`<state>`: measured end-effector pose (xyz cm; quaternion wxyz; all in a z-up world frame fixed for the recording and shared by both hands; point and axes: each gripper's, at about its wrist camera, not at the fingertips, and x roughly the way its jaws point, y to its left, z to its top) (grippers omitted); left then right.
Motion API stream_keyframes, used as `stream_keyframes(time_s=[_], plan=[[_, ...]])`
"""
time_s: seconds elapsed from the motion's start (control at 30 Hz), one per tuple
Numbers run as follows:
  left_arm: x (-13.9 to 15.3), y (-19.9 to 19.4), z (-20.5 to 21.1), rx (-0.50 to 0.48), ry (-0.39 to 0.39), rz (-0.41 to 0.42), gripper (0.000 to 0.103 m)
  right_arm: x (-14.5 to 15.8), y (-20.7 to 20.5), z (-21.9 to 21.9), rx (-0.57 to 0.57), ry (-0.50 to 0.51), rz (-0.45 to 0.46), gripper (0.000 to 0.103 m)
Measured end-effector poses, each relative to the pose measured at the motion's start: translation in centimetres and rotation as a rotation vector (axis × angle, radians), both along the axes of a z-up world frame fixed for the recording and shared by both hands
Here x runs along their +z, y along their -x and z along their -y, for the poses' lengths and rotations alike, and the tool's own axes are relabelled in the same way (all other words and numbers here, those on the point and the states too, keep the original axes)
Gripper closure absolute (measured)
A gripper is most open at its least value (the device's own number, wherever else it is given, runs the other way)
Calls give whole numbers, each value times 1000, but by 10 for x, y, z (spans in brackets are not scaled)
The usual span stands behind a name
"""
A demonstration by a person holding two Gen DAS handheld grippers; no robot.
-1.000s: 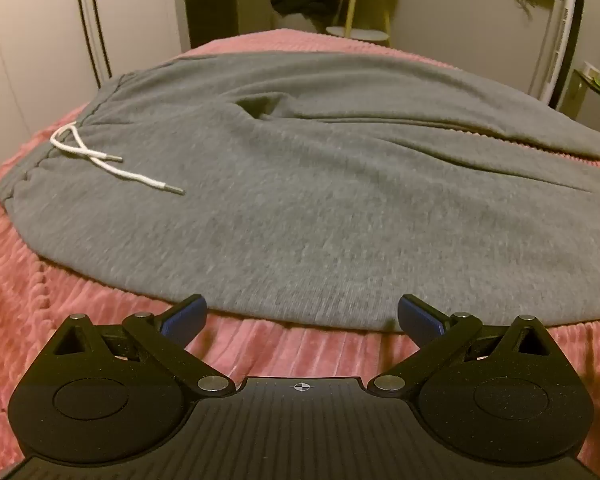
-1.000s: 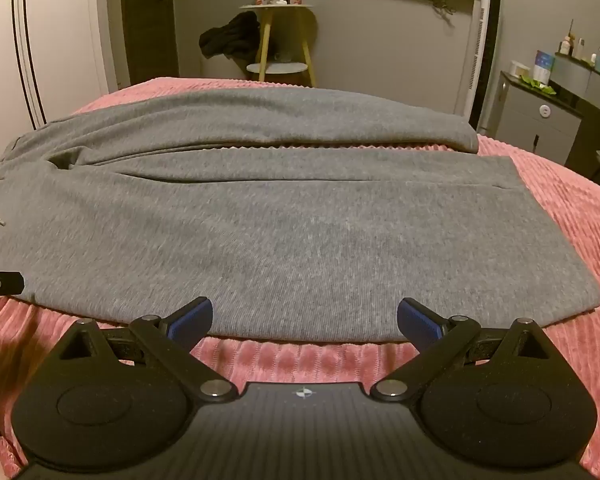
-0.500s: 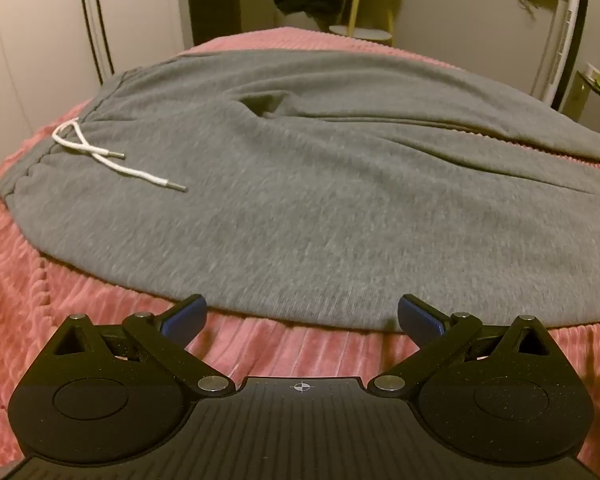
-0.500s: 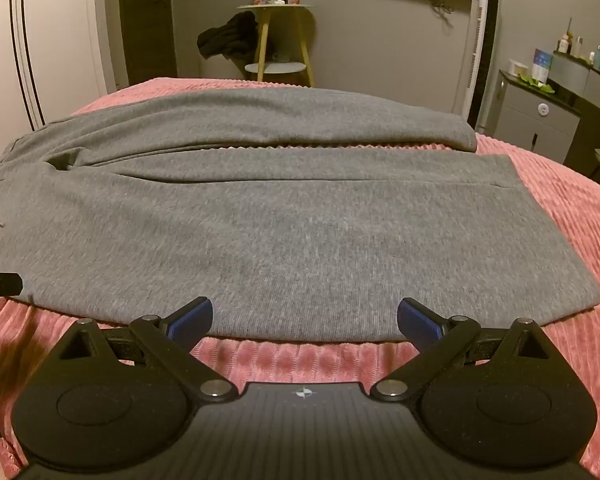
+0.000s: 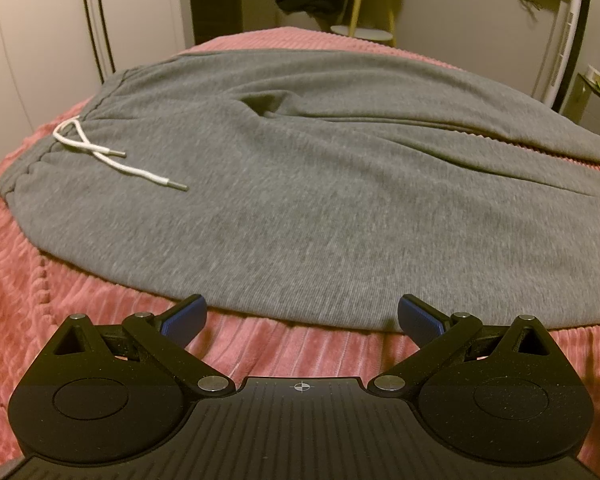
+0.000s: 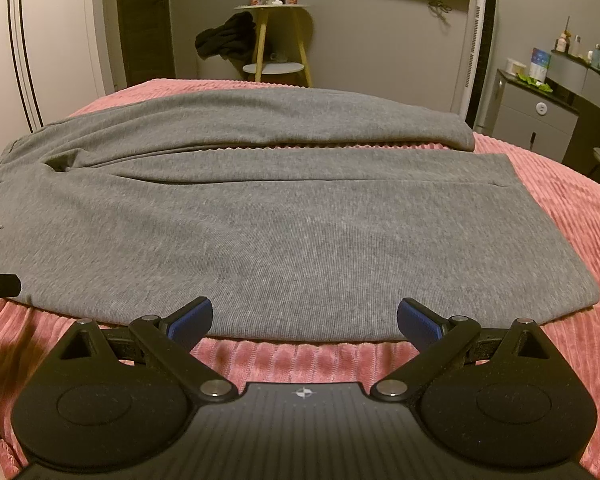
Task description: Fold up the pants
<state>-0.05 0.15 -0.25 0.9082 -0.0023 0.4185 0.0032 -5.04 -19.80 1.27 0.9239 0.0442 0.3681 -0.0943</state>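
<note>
Pants (image 5: pixel 320 200), one grey pair, lie flat across the pink bed (image 5: pixel 60 300), waistband at 9 o'clock, hems at 3 o'clock. The knit looks soft, limp and fairly light, so it should drape rather than hold shape; the near edge seems the best place to pinch. One white drawstring (image 5: pixel 112 160) lies loose. Two tools, left tool (image 5: pixel 302 314) and right tool (image 6: pixel 305 314), both spread wide and empty, sit just short of that edge.
</note>
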Motion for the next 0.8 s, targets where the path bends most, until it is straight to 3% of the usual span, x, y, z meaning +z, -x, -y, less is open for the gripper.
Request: stream_keyframes(time_s=[0.8], plan=[[-1,0,-5,6,7,-1,0,1,0,1,0,-1,6,4]])
